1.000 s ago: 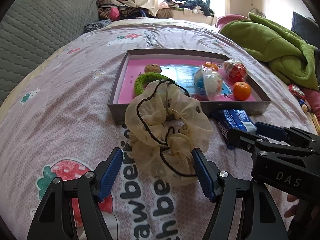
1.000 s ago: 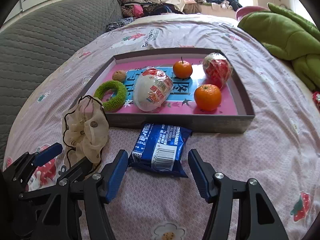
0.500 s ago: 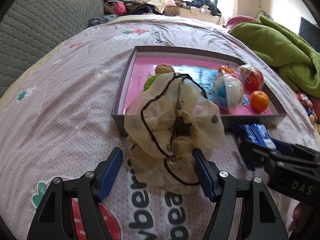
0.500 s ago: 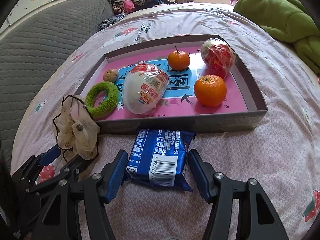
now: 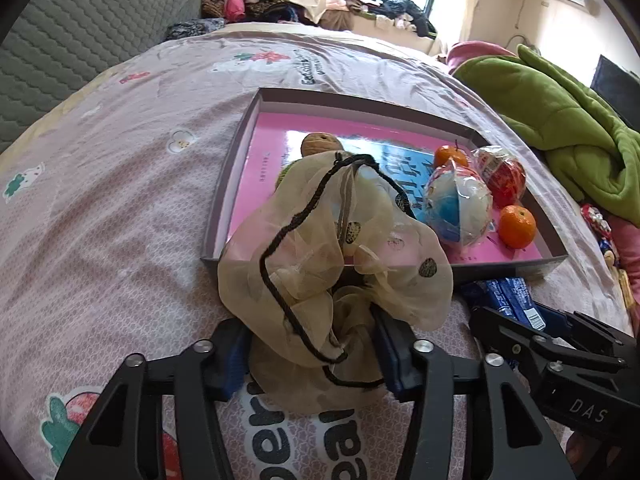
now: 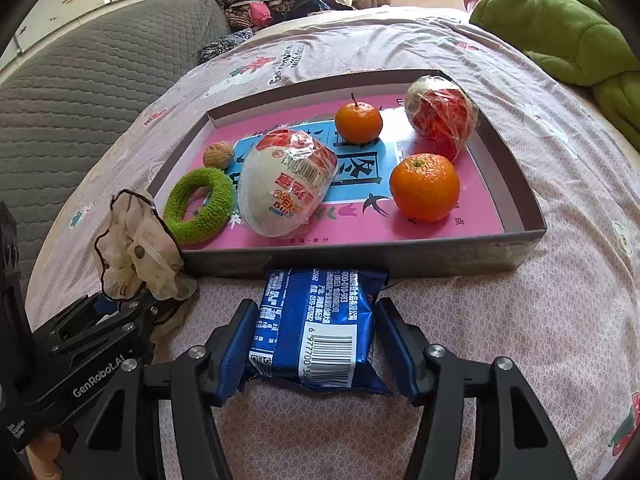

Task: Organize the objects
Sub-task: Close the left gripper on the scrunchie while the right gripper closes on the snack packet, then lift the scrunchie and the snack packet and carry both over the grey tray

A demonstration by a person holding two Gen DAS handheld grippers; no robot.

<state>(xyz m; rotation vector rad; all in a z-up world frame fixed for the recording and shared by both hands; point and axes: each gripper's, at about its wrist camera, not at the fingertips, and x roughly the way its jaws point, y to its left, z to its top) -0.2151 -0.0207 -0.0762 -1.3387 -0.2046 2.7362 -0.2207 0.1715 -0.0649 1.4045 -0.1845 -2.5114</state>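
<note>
A sheer cream scrunchie (image 5: pixel 332 264) trimmed with black cord bunches upright against the near wall of a shallow grey tray (image 6: pixel 516 208); a blue snack packet (image 6: pixel 320 328) lies flat, barcode up, just before that wall; inside: oranges, wrapped eggs, a walnut, a green ring.

The left gripper (image 5: pixel 312 356) has just been closing its jaws, and they now pinch the lower folds of the cream scrunchie (image 5: pixel 332 264), which earlier lay loose between them. The right gripper (image 6: pixel 316 344) has also been closing its jaws, and they now touch both sides of the blue snack packet (image 6: pixel 320 320).
</note>
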